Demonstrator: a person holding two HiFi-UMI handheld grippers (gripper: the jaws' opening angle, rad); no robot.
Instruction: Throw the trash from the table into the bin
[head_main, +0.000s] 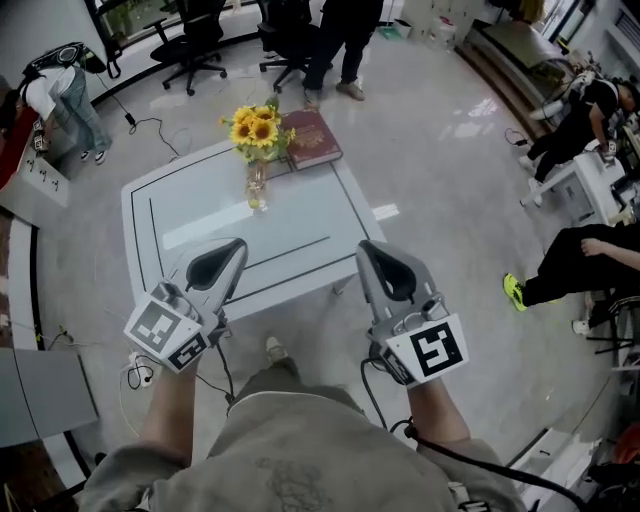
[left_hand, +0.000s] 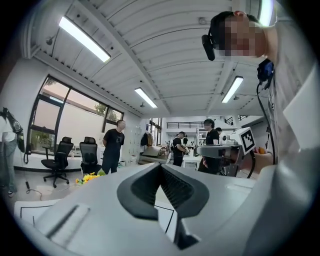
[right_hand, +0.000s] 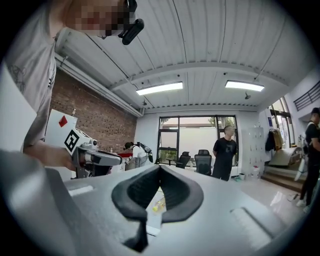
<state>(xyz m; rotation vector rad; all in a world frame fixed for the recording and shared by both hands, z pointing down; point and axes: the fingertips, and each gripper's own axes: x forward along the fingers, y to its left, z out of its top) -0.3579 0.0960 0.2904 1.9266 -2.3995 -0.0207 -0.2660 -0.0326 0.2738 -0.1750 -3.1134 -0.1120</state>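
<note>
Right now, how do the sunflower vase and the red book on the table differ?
The sunflower vase stands upright; the red book lies flat. The vase is clear glass with yellow blooms; the book is dark red. Both sit at the far end of the white table.

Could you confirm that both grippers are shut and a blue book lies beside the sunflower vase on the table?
Not quite: the head view shows the book is dark red, not blue. The left gripper and right gripper are indeed shut, and the book lies beside the sunflower vase on the table.
</note>
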